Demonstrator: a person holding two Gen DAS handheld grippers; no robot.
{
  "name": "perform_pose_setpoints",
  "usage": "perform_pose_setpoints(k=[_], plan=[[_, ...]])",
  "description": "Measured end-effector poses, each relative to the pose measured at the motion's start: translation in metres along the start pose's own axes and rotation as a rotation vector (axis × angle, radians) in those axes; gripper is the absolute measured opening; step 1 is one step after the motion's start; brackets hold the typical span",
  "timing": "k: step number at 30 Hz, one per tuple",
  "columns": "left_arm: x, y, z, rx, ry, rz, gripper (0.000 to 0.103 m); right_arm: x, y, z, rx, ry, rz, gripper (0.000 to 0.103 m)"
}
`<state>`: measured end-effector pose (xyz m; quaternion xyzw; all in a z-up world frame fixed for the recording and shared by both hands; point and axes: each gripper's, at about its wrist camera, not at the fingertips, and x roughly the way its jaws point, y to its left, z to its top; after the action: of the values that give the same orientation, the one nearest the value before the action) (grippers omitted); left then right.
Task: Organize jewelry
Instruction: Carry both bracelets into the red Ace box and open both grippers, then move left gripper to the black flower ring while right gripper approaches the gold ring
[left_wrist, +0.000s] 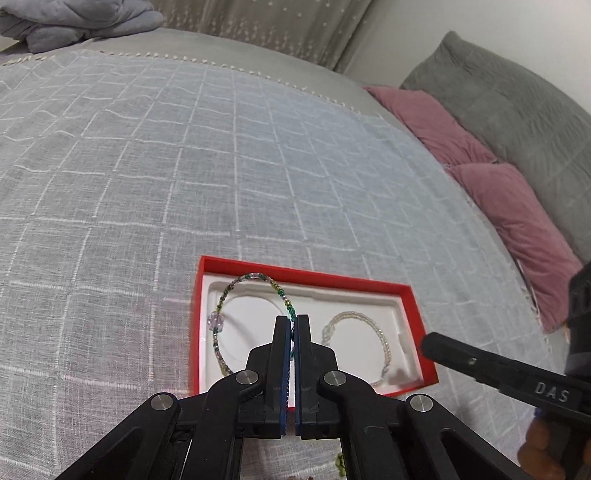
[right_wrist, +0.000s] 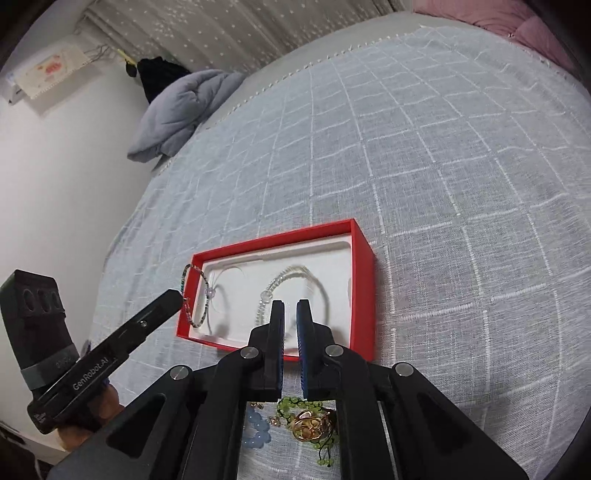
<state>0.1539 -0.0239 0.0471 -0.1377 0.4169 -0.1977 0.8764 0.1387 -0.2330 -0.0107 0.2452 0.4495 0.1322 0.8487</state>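
The left tool (left_wrist: 291, 325) is clamped on a multicoloured bracelet (left_wrist: 225, 295) over the red box (left_wrist: 306, 275) on the bed (left_wrist: 147, 166). The right tool (right_wrist: 290, 308) is slightly apart and empty; a clear bracelet (right_wrist: 280, 278) lies in the box. Only the right view shows a jewelry pile (right_wrist: 306, 421) beneath the tool, partly hidden.

I take the red box (left_wrist: 417, 314) as my mark. Beyond it the checked bedspread (left_wrist: 184, 166) lies bare all the way to the folded grey blanket (left_wrist: 74, 22), so I can sweep freely there. To its right, pink cushions (left_wrist: 498, 199) wall off the bed's edge. On the near side a heap of loose jewellery (right_wrist: 310, 424) crowds the approach. My left gripper (left_wrist: 291, 321), clamped on the coloured bead bracelet (left_wrist: 258, 280), hangs over the box's left end, blocking that side
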Motion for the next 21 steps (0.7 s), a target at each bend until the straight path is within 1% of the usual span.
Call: perform_pose_setpoints(k=[4, 10, 15, 18, 19, 20, 21], plan=[[0.0, 0.002, -0.001, -0.005, 0.007, 0.009, 0.0, -0.008, 0.0, 0.001, -0.017, -0.029, -0.024, 0.009], [0.0, 0.006, -0.002, -0.012, 0.019, 0.023, 0.0, -0.019, -0.004, -0.003, -0.005, -0.045, -0.017, 0.009], [-0.007, 0.011, -0.008, -0.01, 0.013, 0.044, 0.001, -0.032, -0.002, -0.011, -0.03, -0.06, -0.018, 0.01], [-0.012, 0.012, -0.017, 0.002, 0.029, 0.076, 0.001, -0.041, 0.001, -0.015, -0.06, -0.067, -0.019, 0.015], [-0.015, 0.013, -0.02, 0.007, 0.03, 0.087, 0.001, -0.043, 0.002, -0.017, -0.065, -0.067, -0.019, 0.018], [-0.018, 0.014, -0.024, 0.009, 0.03, 0.091, 0.002, -0.046, 0.002, -0.019, -0.07, -0.065, -0.021, 0.021], [-0.021, 0.014, -0.026, 0.006, 0.033, 0.092, 0.003, -0.047, 0.002, -0.021, -0.075, -0.062, -0.024, 0.022]])
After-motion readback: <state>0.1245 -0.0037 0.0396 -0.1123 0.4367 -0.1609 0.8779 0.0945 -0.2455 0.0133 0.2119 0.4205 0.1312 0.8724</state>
